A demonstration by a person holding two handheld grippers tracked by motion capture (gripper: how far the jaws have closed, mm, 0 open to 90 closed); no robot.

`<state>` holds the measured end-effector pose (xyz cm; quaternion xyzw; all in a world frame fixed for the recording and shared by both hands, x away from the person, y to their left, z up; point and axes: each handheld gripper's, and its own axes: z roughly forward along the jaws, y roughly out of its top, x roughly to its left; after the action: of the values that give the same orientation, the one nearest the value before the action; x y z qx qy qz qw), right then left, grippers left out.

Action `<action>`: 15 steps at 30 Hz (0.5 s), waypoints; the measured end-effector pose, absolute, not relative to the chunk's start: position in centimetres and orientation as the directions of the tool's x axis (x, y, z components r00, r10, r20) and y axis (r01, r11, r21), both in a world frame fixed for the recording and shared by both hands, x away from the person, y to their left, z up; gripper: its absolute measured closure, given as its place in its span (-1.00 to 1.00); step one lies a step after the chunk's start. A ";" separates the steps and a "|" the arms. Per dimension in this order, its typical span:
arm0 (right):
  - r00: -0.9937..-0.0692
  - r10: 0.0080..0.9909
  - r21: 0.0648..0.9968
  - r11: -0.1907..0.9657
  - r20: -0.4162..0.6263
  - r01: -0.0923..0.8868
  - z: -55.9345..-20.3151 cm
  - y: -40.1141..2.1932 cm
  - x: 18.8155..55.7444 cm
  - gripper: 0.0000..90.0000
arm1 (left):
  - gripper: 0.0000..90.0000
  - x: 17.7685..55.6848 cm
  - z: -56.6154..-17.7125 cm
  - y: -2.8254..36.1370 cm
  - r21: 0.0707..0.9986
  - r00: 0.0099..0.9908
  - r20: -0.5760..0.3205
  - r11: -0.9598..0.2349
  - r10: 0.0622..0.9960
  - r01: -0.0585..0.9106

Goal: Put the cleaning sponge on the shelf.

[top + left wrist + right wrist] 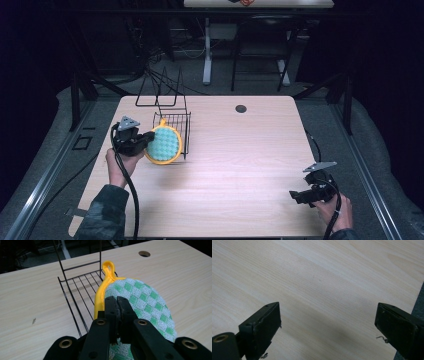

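Gripping a round green-checked pot holder [142,300] by its yellow-bound edge, the left gripper [146,140] is clamping its 2 jaws tight and holding the pad upright, touching the black wire rack [172,122], likely so its yellow loop [109,266] can reach a wire. At the right, the right gripper [300,196] is idling with jaws spread wide above the pale wood-grain table [240,165]. Dark room, desk legs behind.

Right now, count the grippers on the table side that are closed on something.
1. The left gripper is shut on the round green-checked pot holder beside the wire rack. The right gripper hangs open over bare table.
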<state>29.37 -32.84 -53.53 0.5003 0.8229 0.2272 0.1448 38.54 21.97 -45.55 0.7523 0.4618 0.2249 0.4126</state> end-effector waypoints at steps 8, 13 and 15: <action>-0.451 0.892 0.525 0.390 -0.014 0.756 -53.5 -32.9 29.4 -0.90 | 0.94 40.1 -46.1 22.2 0.839 0.446 -0.065 -0.193 0.893 0.509; -0.451 0.892 0.524 0.391 -0.013 0.757 -53.5 -33.0 29.4 -0.90 | 0.94 40.7 -46.3 22.0 0.845 0.437 -0.069 -0.181 0.897 0.504; -0.452 0.892 0.522 0.392 -0.012 0.758 -53.5 -33.0 29.4 -0.90 | 0.94 40.9 -46.3 21.9 0.844 0.437 -0.069 -0.181 0.897 0.505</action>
<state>29.43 -32.97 -53.54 0.5022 0.8212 0.2278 0.1469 40.94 21.93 -46.29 0.7333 0.4781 0.2301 0.4253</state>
